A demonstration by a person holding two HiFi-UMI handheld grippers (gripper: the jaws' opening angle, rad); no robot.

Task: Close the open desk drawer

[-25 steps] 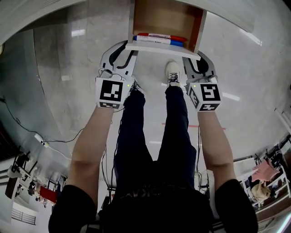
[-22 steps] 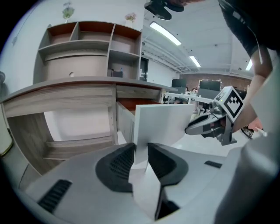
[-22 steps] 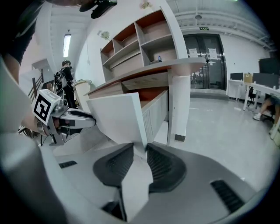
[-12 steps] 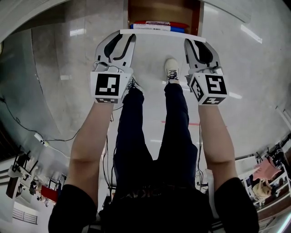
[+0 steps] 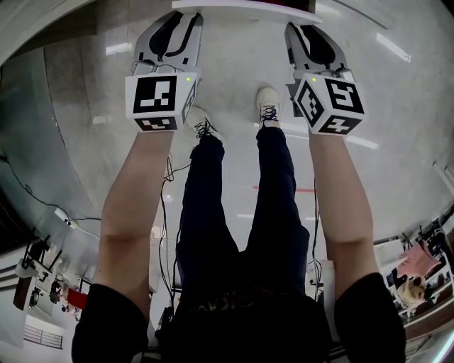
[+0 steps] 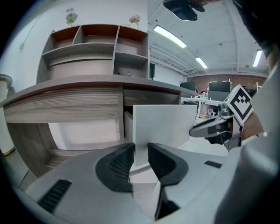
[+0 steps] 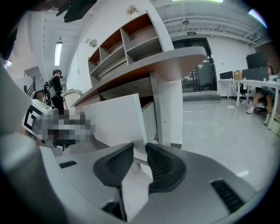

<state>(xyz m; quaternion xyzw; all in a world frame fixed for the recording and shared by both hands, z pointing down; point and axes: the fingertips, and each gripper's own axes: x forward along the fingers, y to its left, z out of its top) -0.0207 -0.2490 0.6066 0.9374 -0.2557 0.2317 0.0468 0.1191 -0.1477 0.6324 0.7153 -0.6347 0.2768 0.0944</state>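
Pushing the drawer shut is my step now: left gripper (image 6: 140,153) and right gripper (image 7: 140,153), both part-open and empty, meet the white drawer front (image 5: 241,6) at the head view's top edge. Next I press evenly until it sits flush under the desk (image 6: 65,109).

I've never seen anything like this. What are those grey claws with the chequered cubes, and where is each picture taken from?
No robot: a person holds a claw tool in each hand. The head view looks down from the person's head at the left gripper and right gripper. The two gripper views come from cameras riding on each tool, looking along its jaws. Both pairs of jaws stand apart, gripping nothing, aimed at the white drawer front under the desk.
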